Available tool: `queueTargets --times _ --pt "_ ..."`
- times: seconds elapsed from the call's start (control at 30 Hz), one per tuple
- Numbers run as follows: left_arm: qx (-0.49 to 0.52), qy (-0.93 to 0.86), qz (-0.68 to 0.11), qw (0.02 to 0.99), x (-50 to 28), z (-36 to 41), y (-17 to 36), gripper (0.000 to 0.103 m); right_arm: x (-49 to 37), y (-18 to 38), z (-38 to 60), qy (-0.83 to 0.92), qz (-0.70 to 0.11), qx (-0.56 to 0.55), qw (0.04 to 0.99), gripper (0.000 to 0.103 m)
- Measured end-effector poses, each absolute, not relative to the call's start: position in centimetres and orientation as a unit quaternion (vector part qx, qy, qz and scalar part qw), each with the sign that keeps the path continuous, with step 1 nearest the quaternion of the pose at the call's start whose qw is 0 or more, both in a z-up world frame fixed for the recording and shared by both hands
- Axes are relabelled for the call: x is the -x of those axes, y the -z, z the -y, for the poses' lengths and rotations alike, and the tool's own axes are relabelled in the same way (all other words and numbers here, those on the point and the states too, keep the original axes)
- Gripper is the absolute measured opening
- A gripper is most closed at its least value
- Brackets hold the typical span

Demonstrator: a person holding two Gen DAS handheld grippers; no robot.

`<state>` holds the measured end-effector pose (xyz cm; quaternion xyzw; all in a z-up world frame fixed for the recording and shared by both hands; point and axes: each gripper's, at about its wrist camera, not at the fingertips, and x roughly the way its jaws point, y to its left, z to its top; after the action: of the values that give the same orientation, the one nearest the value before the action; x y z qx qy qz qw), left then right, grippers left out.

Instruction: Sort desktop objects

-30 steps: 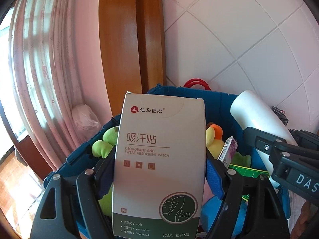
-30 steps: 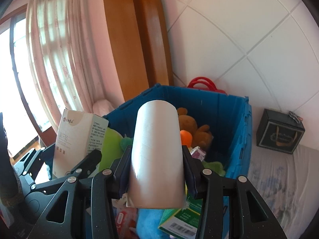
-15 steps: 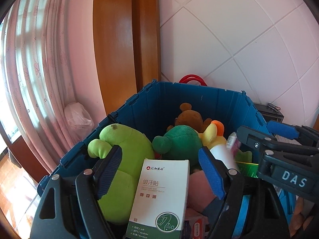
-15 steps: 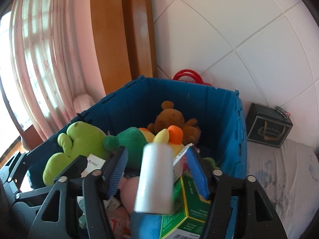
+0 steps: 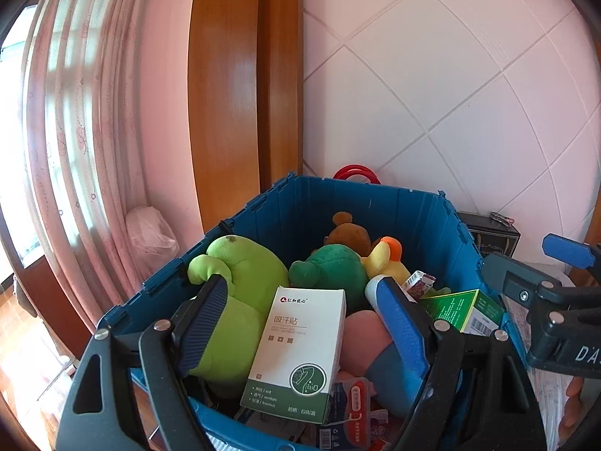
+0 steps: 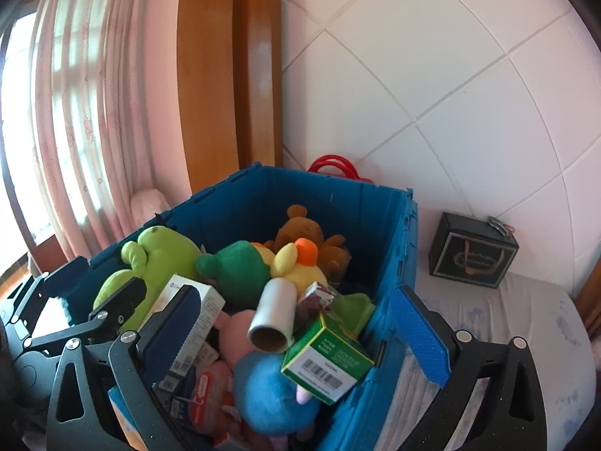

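Two tongs over a full blue crate [image 6: 398, 233].
Left tongs [image 5: 304, 323] and right tongs [image 6: 300, 323] are both opening, empty; white box [image 5: 300, 345] and paper roll [image 6: 274, 312] lie among plush toys.

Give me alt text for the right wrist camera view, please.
A blue storage crate packed with plush toys and boxes, a white roll lying on top beside a green box. The right gripper hangs over it, jaws opening, gripping nothing. A black box sits by the tiled wall.

Blue crate [image 6: 390, 233], white-and-green box [image 5: 300, 345], perhaps pink-flowered curtain [image 5: 75, 124].
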<state>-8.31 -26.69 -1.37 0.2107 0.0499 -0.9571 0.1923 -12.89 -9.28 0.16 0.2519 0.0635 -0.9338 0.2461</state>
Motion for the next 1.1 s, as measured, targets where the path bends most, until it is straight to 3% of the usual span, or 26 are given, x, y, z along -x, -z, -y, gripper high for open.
queueTargets --times 0.47,0.63,1.1 --pt "-0.192 0.955 -0.079 0.212 1.2 21.8 0.4 0.088 5.8 -0.3 1.6 0.942 -0.035 -0.232 0.238 0.103" --pt "-0.183 0.944 -0.038 0.27 -0.3 19.6 0.6 0.088 3.9 -0.1 -0.3 0.943 -0.032 -0.227 0.239 0.103" --pt "-0.216 0.955 -0.06 0.197 -0.6 18.6 0.8 0.088 2.5 0.2 -1.6 0.94 -0.03 -0.236 0.244 0.103"
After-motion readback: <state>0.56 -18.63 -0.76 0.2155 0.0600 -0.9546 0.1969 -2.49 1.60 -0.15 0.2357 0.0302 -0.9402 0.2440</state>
